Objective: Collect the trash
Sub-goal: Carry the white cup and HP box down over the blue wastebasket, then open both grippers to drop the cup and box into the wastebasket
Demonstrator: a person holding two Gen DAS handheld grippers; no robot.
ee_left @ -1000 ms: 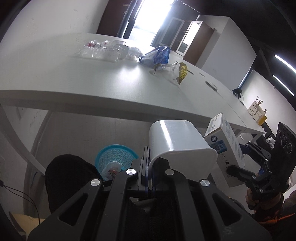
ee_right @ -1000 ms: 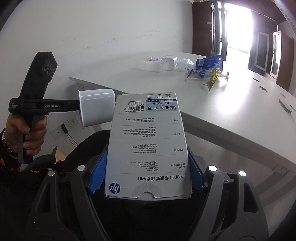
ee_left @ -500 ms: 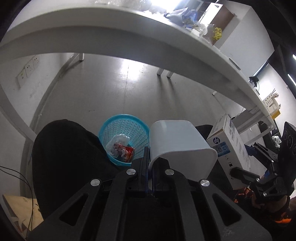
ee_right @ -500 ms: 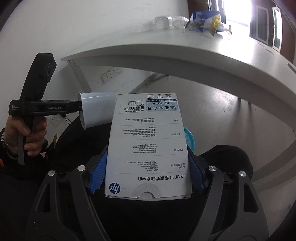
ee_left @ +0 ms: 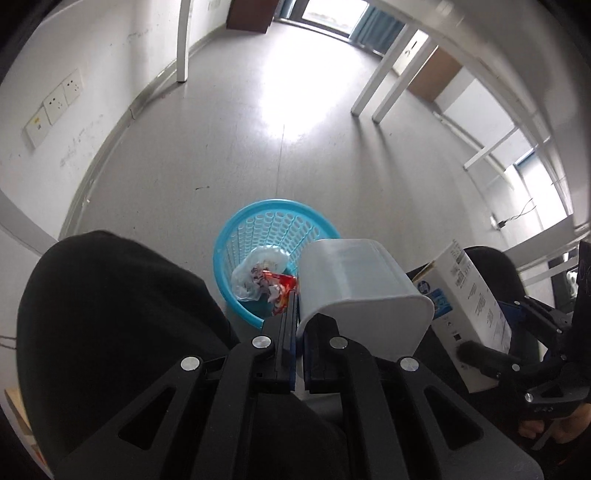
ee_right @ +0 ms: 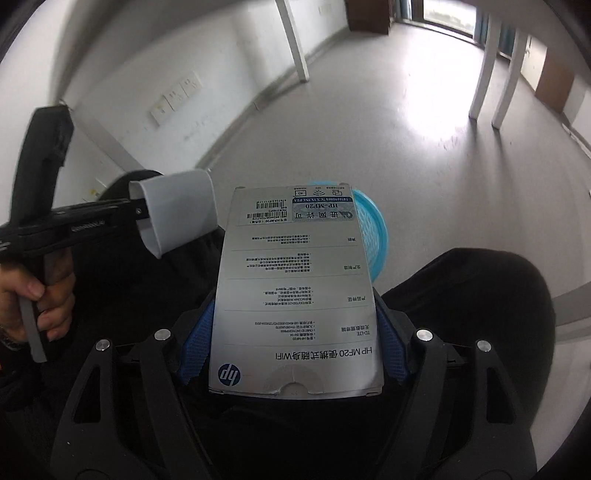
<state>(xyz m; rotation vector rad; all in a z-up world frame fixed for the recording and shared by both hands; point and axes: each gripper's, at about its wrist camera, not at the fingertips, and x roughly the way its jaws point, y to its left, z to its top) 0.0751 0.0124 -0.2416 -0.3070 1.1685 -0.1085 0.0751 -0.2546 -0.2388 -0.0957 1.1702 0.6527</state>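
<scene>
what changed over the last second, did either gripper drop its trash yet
No drop yet. Both grippers swung down from table height to face the floor, so the tabletop trash left view and the blue basket now sits just ahead. The left gripper still pinches the white cup by its rim; the right gripper still clamps the HP box.

Glossy grey floor, white wall with sockets (three plates), white table legs, perhaps a window
</scene>
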